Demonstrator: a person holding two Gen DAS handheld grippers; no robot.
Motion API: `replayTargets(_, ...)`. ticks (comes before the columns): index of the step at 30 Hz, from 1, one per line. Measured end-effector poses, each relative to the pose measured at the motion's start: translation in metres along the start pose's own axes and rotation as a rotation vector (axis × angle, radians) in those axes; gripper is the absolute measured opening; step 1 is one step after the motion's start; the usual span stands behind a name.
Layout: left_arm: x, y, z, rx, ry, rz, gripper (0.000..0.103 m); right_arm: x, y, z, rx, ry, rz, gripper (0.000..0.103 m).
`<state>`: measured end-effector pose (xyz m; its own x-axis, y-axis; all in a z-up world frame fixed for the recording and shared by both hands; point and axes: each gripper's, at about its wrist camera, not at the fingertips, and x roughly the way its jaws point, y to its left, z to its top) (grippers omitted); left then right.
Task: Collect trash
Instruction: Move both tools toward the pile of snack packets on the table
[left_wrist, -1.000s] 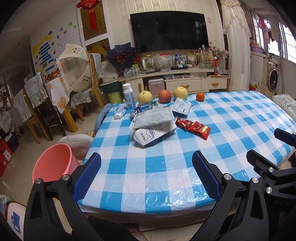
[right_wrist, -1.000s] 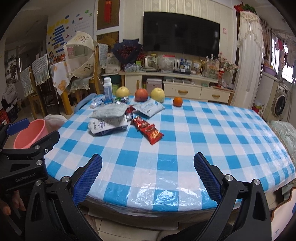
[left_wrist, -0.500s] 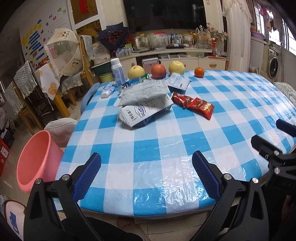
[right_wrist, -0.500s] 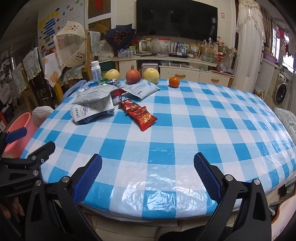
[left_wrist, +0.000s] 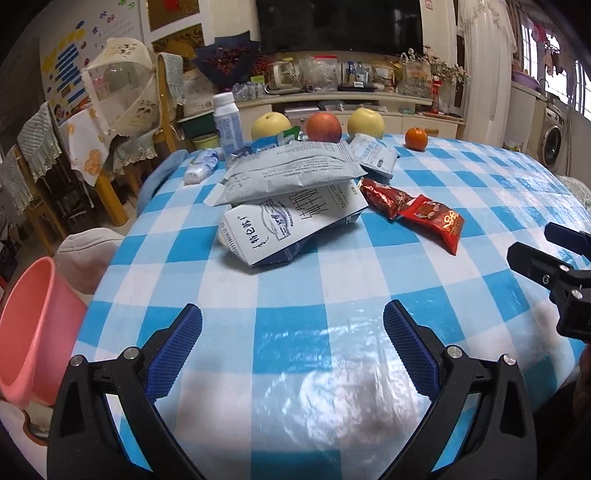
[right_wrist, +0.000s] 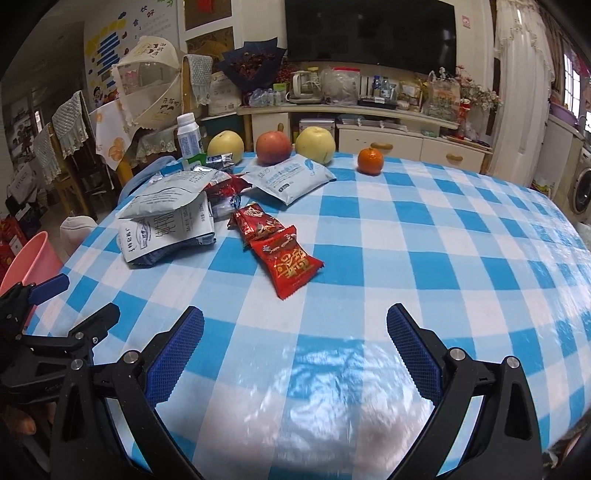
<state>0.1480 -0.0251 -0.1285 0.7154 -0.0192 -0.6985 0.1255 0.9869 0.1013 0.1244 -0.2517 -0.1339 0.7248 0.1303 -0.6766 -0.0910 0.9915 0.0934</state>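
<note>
Both your left gripper (left_wrist: 292, 345) and right gripper (right_wrist: 295, 345) hang wide apart and empty above the near edge of the checked tablecloth (right_wrist: 424, 236). The trash lies toward the far left of the cloth: a flattened milk carton (left_wrist: 291, 221) under a grey pouch (left_wrist: 291, 171), with red snack wrappers (right_wrist: 284, 254) just beside it. The pink bin (left_wrist: 26, 328) stands off the cloth's left edge. Risk: the stacked pouch could slide off when you lift the carton. Fruit and an upright bottle (left_wrist: 227, 123) stand behind the pile; do not reach past it.
</note>
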Motion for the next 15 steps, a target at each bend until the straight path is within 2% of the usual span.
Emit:
replayTargets(4,0.018,0.01,0.004,0.013,0.023,-0.09,0.099,0.028,-0.005,0.01,-0.006,0.027,0.022,0.098)
replayTargets(7,0.023,0.022,0.003,0.007,0.036,-0.197,0.099,0.044,-0.012,0.02,0.015,0.029,0.05,0.098)
replayTargets(11,0.026,0.036,0.005,-0.001,0.094,-0.197,0.099,0.062,-0.02,0.035,0.057,0.034,0.104,0.098)
replayTargets(15,0.03,0.064,0.016,-0.08,0.141,-0.117,0.099,0.084,-0.014,0.041,0.024,0.076,0.104,0.098)
